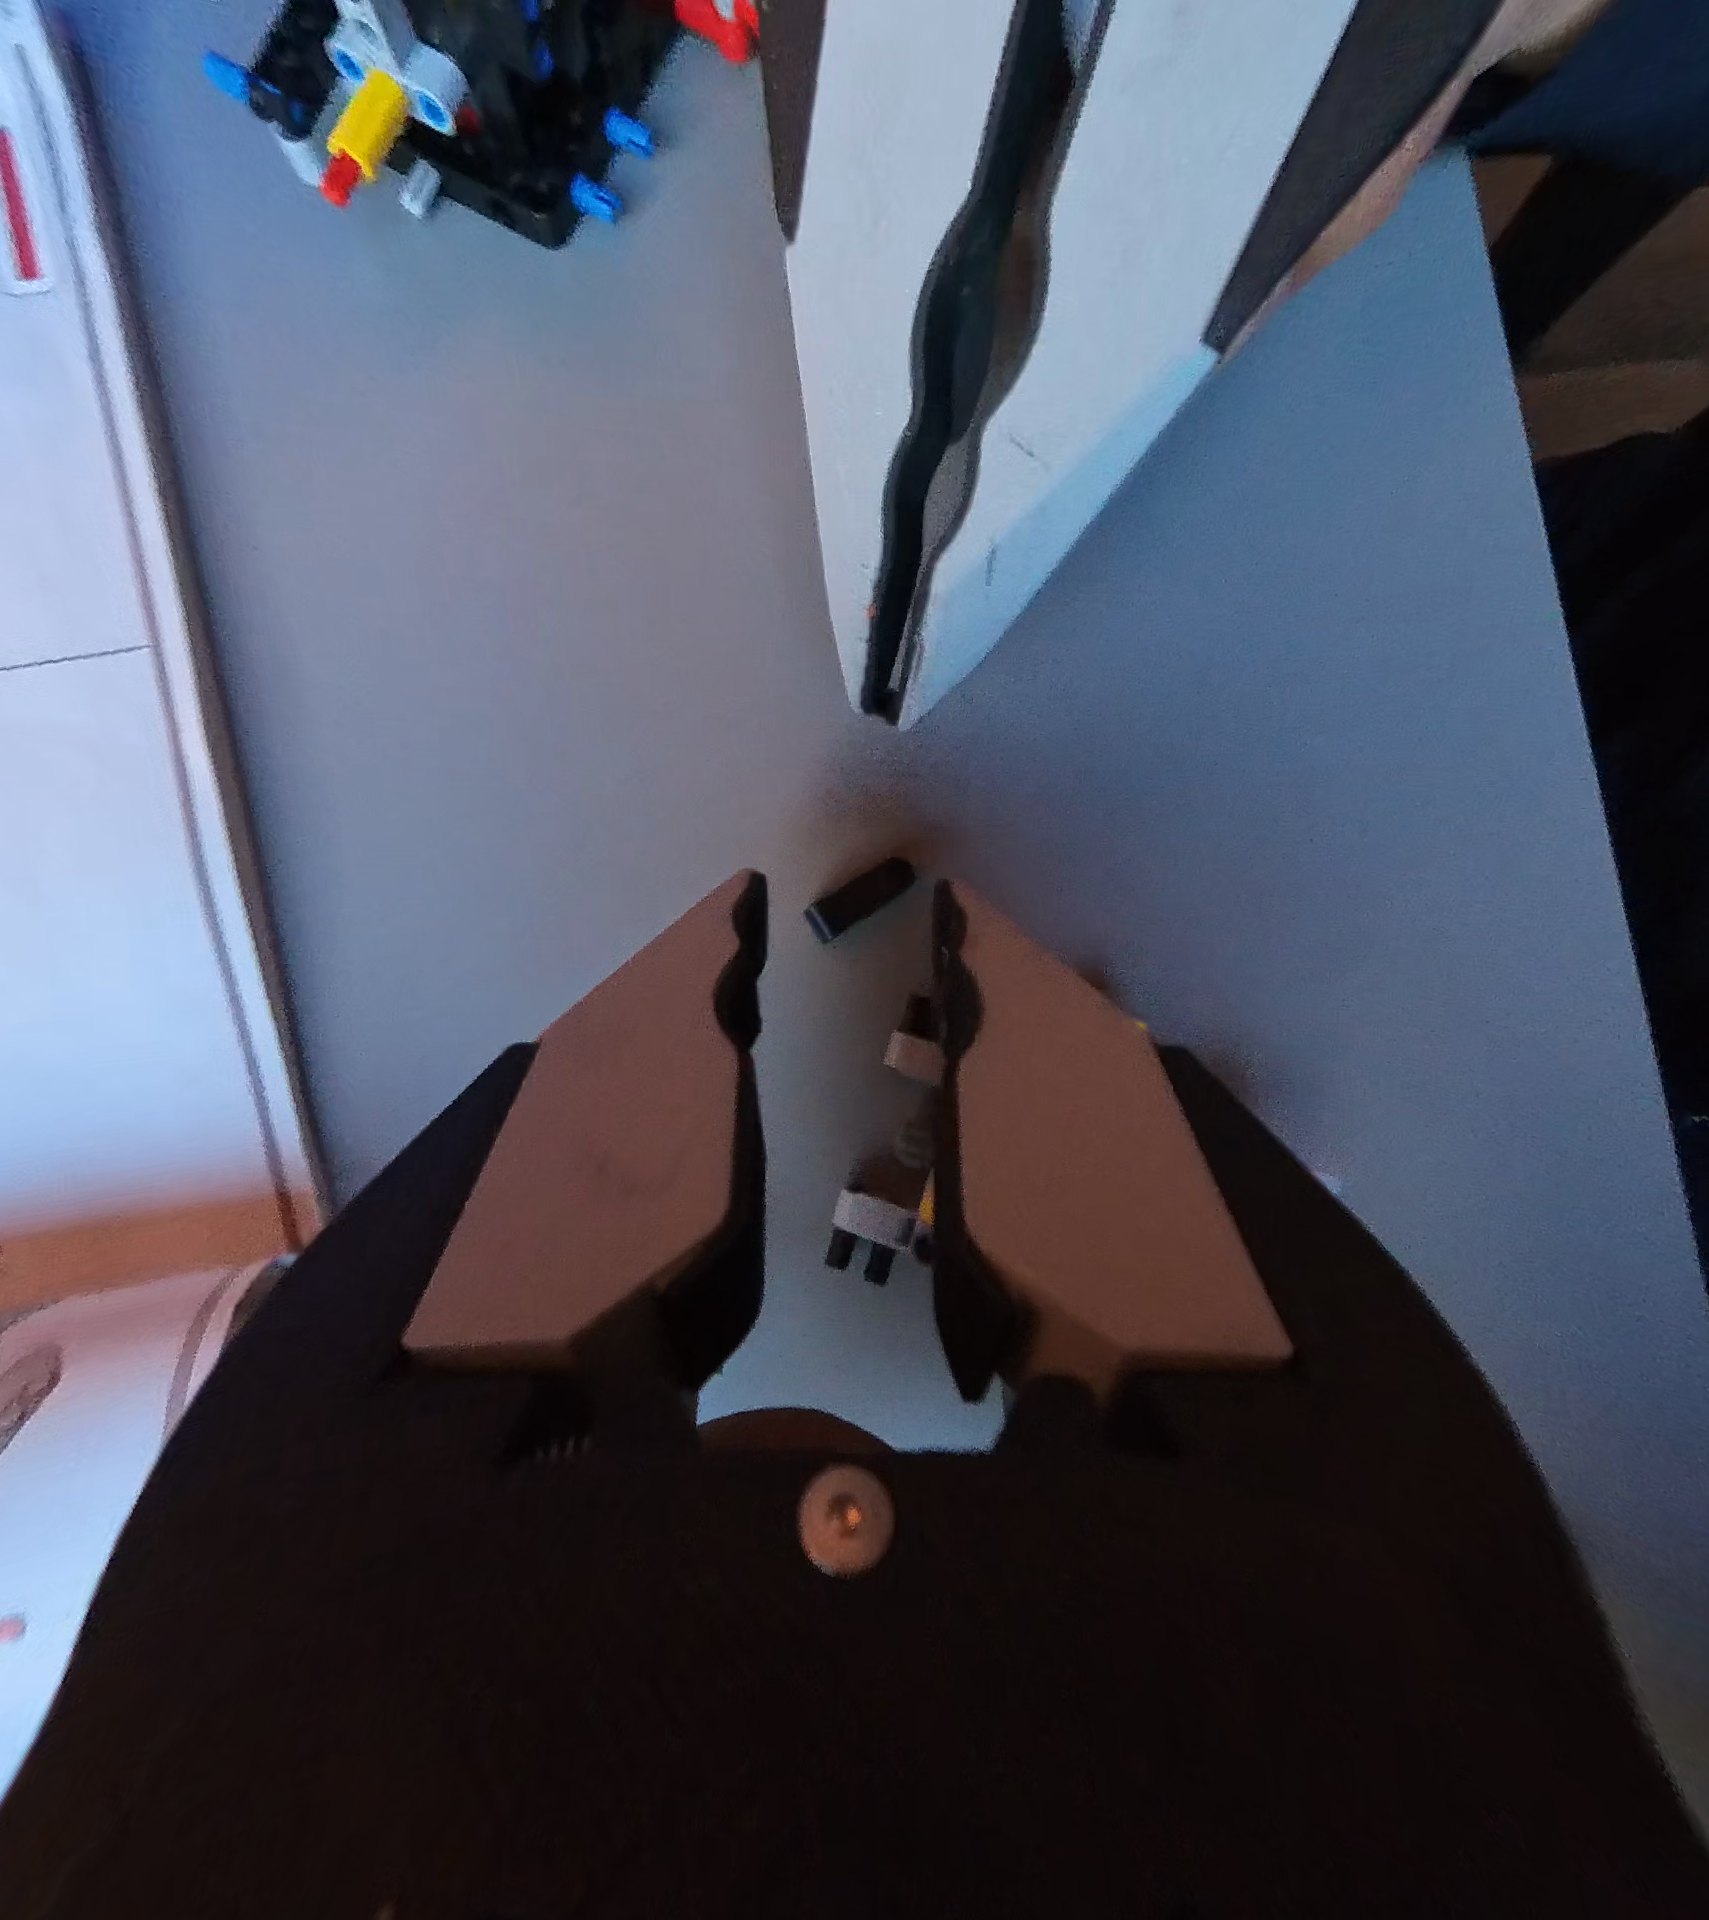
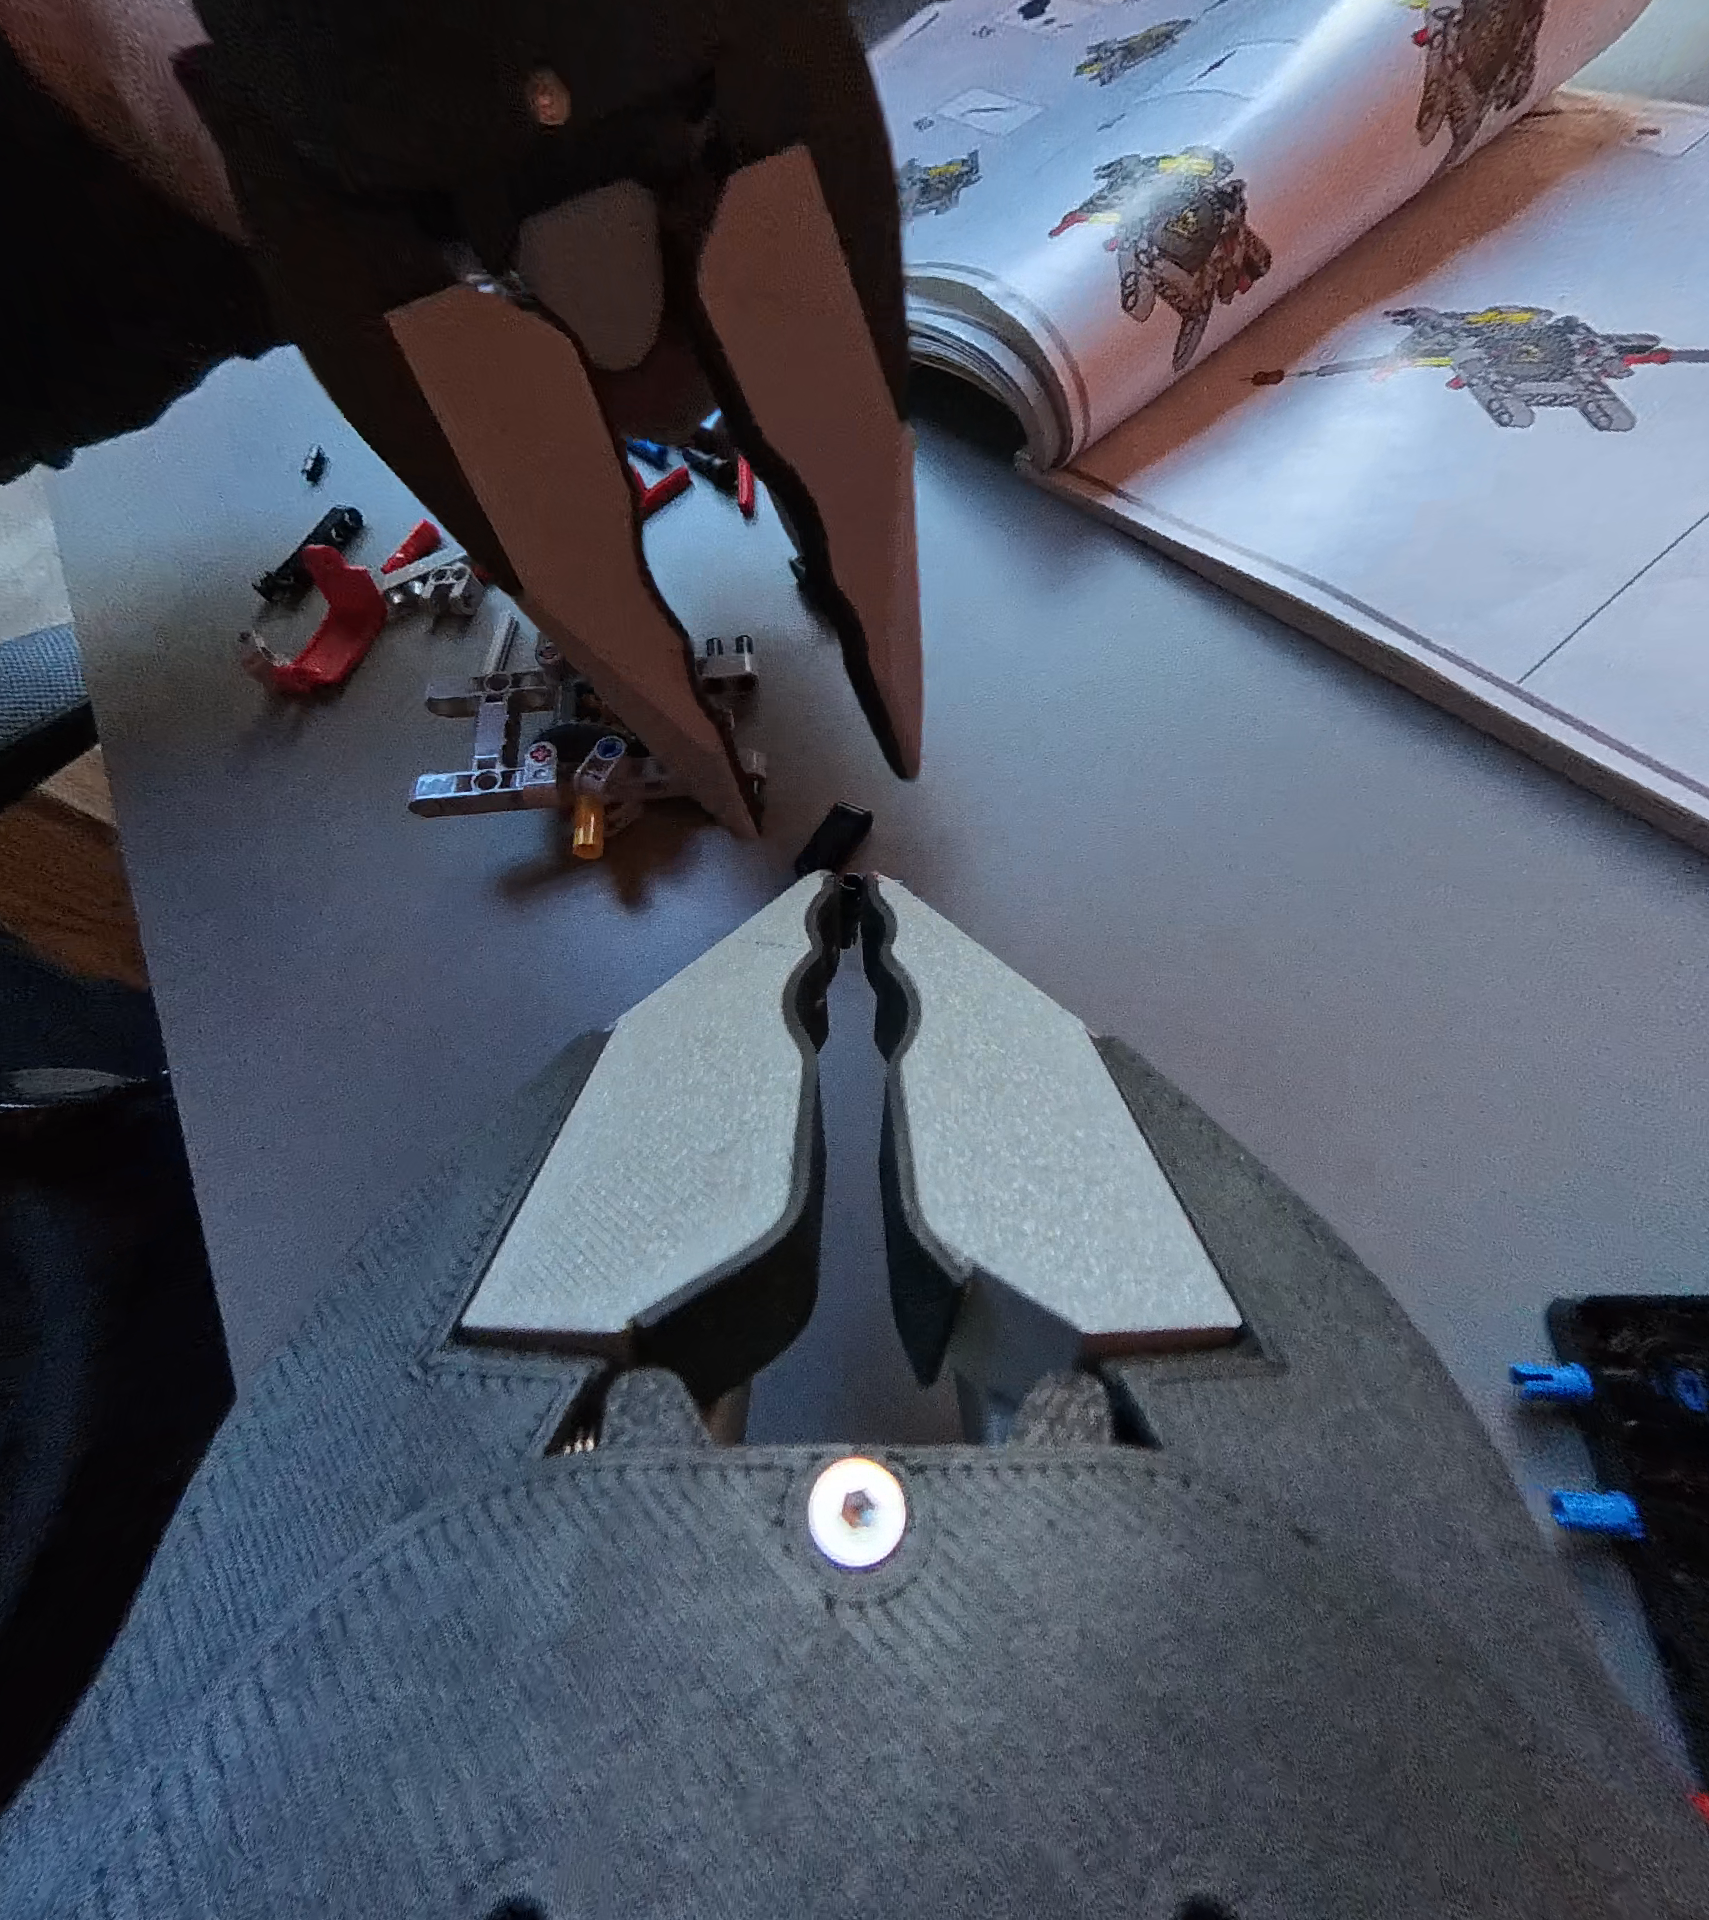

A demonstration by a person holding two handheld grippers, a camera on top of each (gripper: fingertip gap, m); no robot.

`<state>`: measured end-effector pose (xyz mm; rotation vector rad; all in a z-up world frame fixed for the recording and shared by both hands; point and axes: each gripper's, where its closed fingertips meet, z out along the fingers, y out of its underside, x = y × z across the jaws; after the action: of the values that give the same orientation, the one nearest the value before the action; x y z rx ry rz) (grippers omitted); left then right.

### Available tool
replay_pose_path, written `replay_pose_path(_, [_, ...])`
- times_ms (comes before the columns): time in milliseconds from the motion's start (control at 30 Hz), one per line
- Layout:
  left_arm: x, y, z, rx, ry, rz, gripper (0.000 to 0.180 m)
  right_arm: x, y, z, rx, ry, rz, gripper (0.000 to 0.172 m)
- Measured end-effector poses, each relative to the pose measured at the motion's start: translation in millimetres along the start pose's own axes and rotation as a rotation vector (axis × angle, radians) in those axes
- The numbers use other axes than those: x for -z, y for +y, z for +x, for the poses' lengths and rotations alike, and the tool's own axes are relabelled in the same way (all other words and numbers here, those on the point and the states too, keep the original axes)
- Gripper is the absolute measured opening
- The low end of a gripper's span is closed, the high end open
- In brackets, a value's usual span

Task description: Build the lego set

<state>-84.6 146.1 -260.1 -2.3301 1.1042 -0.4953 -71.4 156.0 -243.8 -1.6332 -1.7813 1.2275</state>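
My left gripper [image 1: 845, 894] is open, tips low over the grey table [image 1: 517, 623]. A small black piece [image 1: 855, 902] lies on the table between its fingertips, and neither pad touches it. A grey building-toy assembly [image 1: 897, 1143] lies against the inner side of its right finger. In the right wrist view the left gripper [image 2: 829, 795] hangs open over the same black piece [image 2: 834, 836]. My right gripper [image 2: 848, 883] is shut on a small black pin [image 2: 848, 906] at its tips, just short of the black piece. It also shows shut in the left wrist view [image 1: 881, 707].
A grey beam assembly with an orange pin [image 2: 517, 758], a red curved part [image 2: 330, 623] and loose small parts lie at the far left. An open instruction booklet [image 2: 1401, 436] lies at the far right. A black assembly with blue pins [image 2: 1691, 1475] sits at the near right. Left and right tips are no more than a few centimetres apart.
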Motion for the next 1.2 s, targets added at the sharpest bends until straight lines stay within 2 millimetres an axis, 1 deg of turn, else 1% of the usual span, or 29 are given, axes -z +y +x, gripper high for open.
replay_pose_path(100, [-10, 10, -4, -0.028, 0.017, -0.098, 0.017, 2, -2, -5, 0.005, -0.018, 0.012, 0.0])
replay_pose_path(133, [-10, 8, -5, -0.049, 0.018, -0.09, 0.006, 4, -4, -7, 0.009, -0.027, 0.02, 0.0])
replay_pose_path(200, [-10, 10, -6, -0.085, 0.031, -0.119, 0.006, 8, -4, -9, 0.013, -0.032, 0.031, 0.001])
replay_pose_path(300, [-11, 2, -18, -0.205, -0.096, -0.106, 0.006, 12, -2, -2, 0.011, 0.003, 0.039, 0.001])
replay_pose_path(367, [-12, 4, -25, -0.312, -0.215, -0.141, 0.006, 13, 0, 6, -0.004, 0.035, 0.044, 0.001])
replay_pose_path(433, [-11, 3, -26, -0.431, -0.303, -0.165, 0.006, 12, -3, 13, -0.022, 0.065, 0.056, 0.001])
replay_pose_path(500, [-11, 3, -25, -0.492, -0.357, -0.185, 0.006, 9, -7, 18, -0.031, 0.088, 0.058, 0.001])
replay_pose_path(600, [-9, 5, -25, -0.466, -0.375, -0.207, 0.007, -2, -12, 16, -0.03, 0.082, 0.033, 0.001])
replay_pose_path(700, [-5, 8, -22, -0.452, -0.371, -0.209, 0.013, -12, -11, 18, -0.012, 0.114, 0.005, 0.001])
replay_pose_path(767, [-4, 9, -19, -0.447, -0.376, -0.198, 0.016, -16, -12, 15, -0.019, 0.101, 0.004, 0.001])
replay_pose_path(867, [-3, 11, -12, -0.417, -0.346, -0.177, 0.017, -19, -11, 16, -0.024, 0.11, -0.006, 0.001])
replay_pose_path(967, [-2, 12, -8, -0.408, -0.31, -0.162, 0.018, -17, -19, 23, -0.013, 0.139, 0.03, 0.001])
replay_pose_path(1033, [0, 14, -10, -0.388, -0.312, -0.163, 0.02, -18, -19, 32, -0.018, 0.157, 0.001, 0.001])
replay_pose_path(1067, [1, 15, -13, -0.359, -0.313, -0.168, 0.023, -19, -18, 33, -0.03, 0.144, -0.025, 0.001])
replay_pose_path(1133, [3, 14, -20, -0.295, -0.315, -0.166, 0.028, -21, -17, 26, -0.054, 0.081, -0.043, 0.001])
replay_pose_path(1200, [2, 10, -29, -0.263, -0.323, -0.144, 0.026, -20, -16, 26, -0.046, 0.084, -0.026, 0.001])
